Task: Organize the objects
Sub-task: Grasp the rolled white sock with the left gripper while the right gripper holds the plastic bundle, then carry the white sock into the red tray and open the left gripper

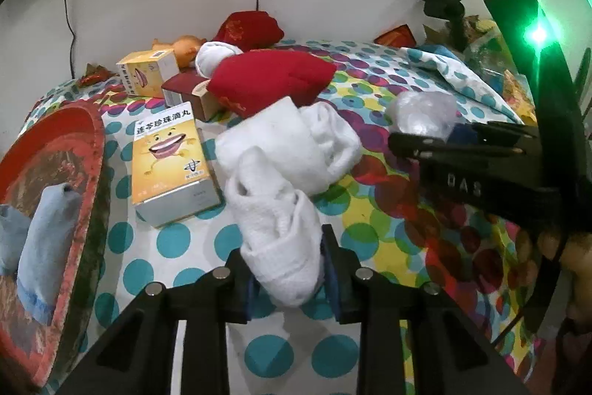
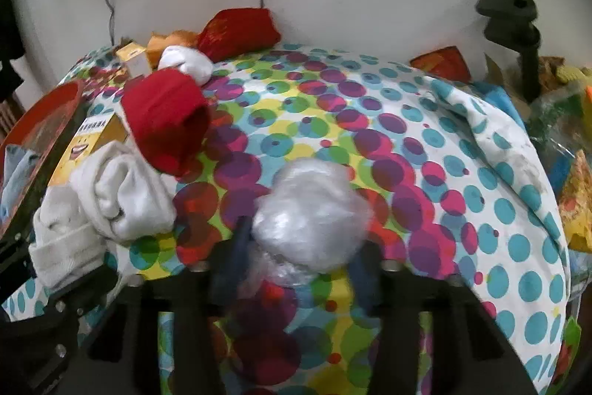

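A white sock lies on the dotted cloth and my left gripper is shut on its near end. A second white sock is bunched against it. In the right wrist view the white socks lie at the left. My right gripper is shut on a crumpled clear plastic bag, which also shows at the right of the left wrist view as the plastic bag. A red pouch lies behind the socks. A yellow medicine box lies flat to their left.
A red round tray at the left holds pale blue socks. More boxes, another white sock and a second red pouch crowd the back near the wall. Packets and a black stand sit at the right.
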The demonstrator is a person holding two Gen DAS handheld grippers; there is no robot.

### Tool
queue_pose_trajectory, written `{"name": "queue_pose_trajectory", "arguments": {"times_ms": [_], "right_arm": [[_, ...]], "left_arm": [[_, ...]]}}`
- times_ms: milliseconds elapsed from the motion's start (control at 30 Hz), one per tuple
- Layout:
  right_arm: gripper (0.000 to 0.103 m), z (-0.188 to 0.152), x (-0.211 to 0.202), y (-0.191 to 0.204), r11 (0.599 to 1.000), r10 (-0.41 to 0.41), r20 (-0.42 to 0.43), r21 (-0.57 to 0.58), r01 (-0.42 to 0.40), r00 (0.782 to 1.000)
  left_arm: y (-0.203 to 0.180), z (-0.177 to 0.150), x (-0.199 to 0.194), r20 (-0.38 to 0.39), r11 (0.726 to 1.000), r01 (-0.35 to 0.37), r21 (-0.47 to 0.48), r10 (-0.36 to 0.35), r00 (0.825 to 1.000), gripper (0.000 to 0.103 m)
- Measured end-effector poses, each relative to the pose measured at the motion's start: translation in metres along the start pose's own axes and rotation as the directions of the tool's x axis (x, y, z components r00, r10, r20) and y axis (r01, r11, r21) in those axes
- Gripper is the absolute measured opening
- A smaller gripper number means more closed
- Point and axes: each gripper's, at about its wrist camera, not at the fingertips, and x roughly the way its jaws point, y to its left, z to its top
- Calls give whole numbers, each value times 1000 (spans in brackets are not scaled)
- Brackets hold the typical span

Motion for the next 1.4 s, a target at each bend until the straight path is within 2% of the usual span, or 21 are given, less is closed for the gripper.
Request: {"name": "queue_pose_trajectory", "arguments": {"times_ms": [67,200,367,500,867,933,1233,1400], "right_arm": [[38,0,0,-1,1000,12,1,11,-12,1000],[29,-1,-1,-2,1000,21,5,19,-21,1000],[28,-3,0,-1,999,13,7,38,-13,1000],[28,-2,4,7,1000,-30,2,3,30,1000],[29,-1,5,-1,1000,-30,2,5,30,1000],[29,-1,5,1,1000,-28,1,6,28,1000],[29,0,5,1,1000,-27,2,9,27,1000],[30,1,6,3,1000,-28,1,9,28,1000]], "left_arm": [[8,1,2,-8,1000,11,-7,-11,1000,29],[14,-5,-3,-11,999,32,-27,-32,999,29],[15,-13,-10,-21,998,50,-25,-51,998,29],[13,-19,-21,-11,999,32,17,-32,999,29],[25,-18,-70,66,998,3,63,-7,998,29],[34,-18,-78,72,998,-21,60,17,997,29],[110,-25,-107,61,993,-94,-76,99,993,29],[155,-33,-120,51,978,-178,-112,184,982,29]]}}
